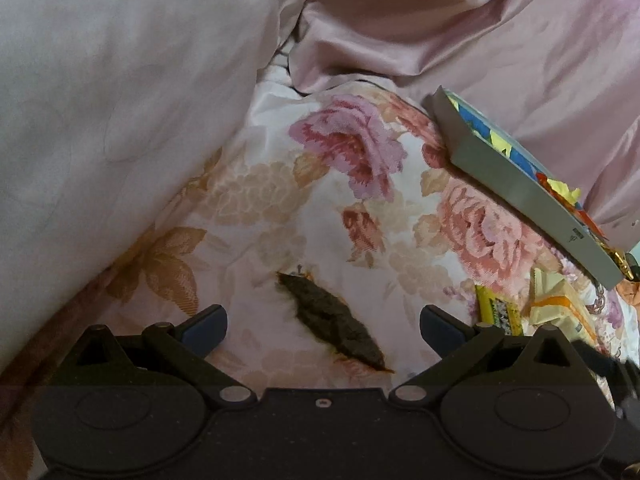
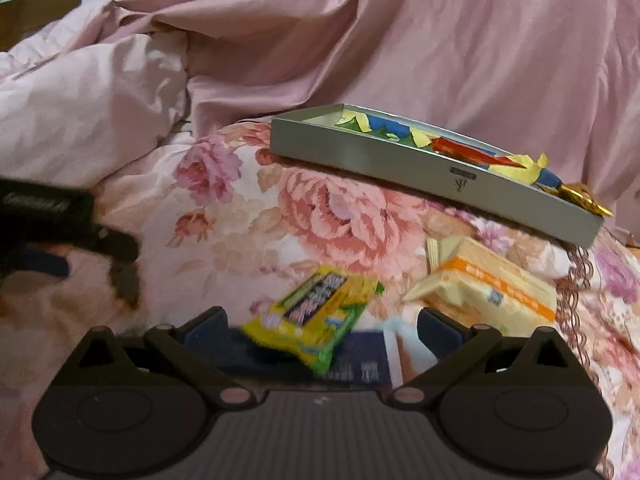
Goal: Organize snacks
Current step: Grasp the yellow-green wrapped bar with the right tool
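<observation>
A grey tray (image 2: 400, 162) holding several colourful wrapped snacks lies on the floral bedspread; it also shows in the left wrist view (image 1: 508, 172). A yellow-green snack packet (image 2: 316, 316) lies just ahead of my open, empty right gripper (image 2: 322, 330), over a dark blue packet (image 2: 360, 360). A cream and orange packet (image 2: 492, 284) lies to its right, below the tray. My left gripper (image 1: 323, 326) is open and empty above a dark burnt-looking patch (image 1: 336, 320) in the cloth. The yellow-green packet (image 1: 498, 312) and cream packet (image 1: 560, 304) lie to its right.
Crumpled pink satin sheets (image 2: 440, 40) rise behind the tray. A pale pink duvet (image 1: 100, 100) bulges on the left. The left gripper's black body (image 2: 60, 220) shows at the left edge of the right wrist view.
</observation>
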A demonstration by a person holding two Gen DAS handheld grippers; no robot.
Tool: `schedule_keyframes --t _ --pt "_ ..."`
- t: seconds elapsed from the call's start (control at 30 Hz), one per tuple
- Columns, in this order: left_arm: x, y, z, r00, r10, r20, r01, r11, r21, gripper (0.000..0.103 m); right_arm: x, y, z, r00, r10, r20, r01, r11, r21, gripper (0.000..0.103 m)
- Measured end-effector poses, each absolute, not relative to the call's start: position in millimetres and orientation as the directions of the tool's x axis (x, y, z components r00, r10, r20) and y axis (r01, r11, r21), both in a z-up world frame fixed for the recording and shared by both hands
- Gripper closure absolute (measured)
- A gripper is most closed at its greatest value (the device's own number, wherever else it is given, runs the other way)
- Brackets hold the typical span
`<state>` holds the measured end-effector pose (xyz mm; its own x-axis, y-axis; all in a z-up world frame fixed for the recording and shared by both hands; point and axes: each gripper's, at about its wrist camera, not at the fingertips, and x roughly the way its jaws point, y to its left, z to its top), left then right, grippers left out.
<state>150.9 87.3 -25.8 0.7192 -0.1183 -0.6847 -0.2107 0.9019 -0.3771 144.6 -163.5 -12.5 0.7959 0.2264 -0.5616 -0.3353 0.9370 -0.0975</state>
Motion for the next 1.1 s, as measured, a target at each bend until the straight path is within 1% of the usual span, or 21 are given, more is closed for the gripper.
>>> schedule_keyframes --t 0.23,0.3,0.37,0.47,0.5,0.57,0.7,0.9,1.0,1.07,1.1 --pt "153 88 -27 0.724 -0.134 -0.677 -0.188 0.906 -0.380 0.002 187 -149 -26 0.743 0.187 -0.643 -0.324 0.941 -0.100 0.001" --pt "153 86 -27 0.730 -0.160 -0.665 -0.162 0.904 -0.395 0.003 192 -147 -31 0.727 0.187 -0.661 -0.330 0.939 -0.097 0.005" --pt "155 82 -27 0.728 -0.192 -0.658 -0.127 0.906 -0.404 0.005 194 -146 -36 0.703 0.210 -0.679 -0.350 0.934 -0.074 0.014" --pt "157 76 -29 0.725 -0.209 -0.656 -0.101 0.910 -0.402 0.008 190 -148 -40 0.703 0.234 -0.672 -0.358 0.932 -0.049 0.021" --pt "158 74 -30 0.725 -0.209 -0.657 -0.099 0.911 -0.399 0.009 189 -149 -41 0.702 0.242 -0.669 -0.361 0.931 -0.042 0.022" --pt "165 71 -32 0.720 -0.201 -0.664 -0.097 0.919 -0.383 0.010 186 -152 -42 0.707 0.257 -0.659 -0.369 0.929 -0.033 0.027" --pt "185 64 -36 0.706 -0.173 -0.686 -0.066 0.949 -0.307 0.014 179 -156 -43 0.710 0.279 -0.646 -0.393 0.919 -0.036 0.035" --pt "192 56 -39 0.708 -0.174 -0.684 -0.001 0.969 -0.248 0.023 170 -161 -45 0.716 0.297 -0.632 -0.423 0.905 -0.054 0.040" --pt "188 48 -40 0.710 -0.167 -0.684 0.035 0.979 -0.203 0.030 168 -165 -46 0.720 0.308 -0.621 -0.427 0.903 -0.047 0.042" --pt "185 42 -40 0.712 -0.162 -0.683 0.059 0.983 -0.172 0.036 166 -166 -46 0.725 0.308 -0.616 -0.426 0.904 -0.049 0.043" --pt "183 39 -40 0.711 -0.162 -0.684 0.071 0.985 -0.159 0.038 165 -166 -47 0.727 0.308 -0.614 -0.426 0.903 -0.052 0.043"
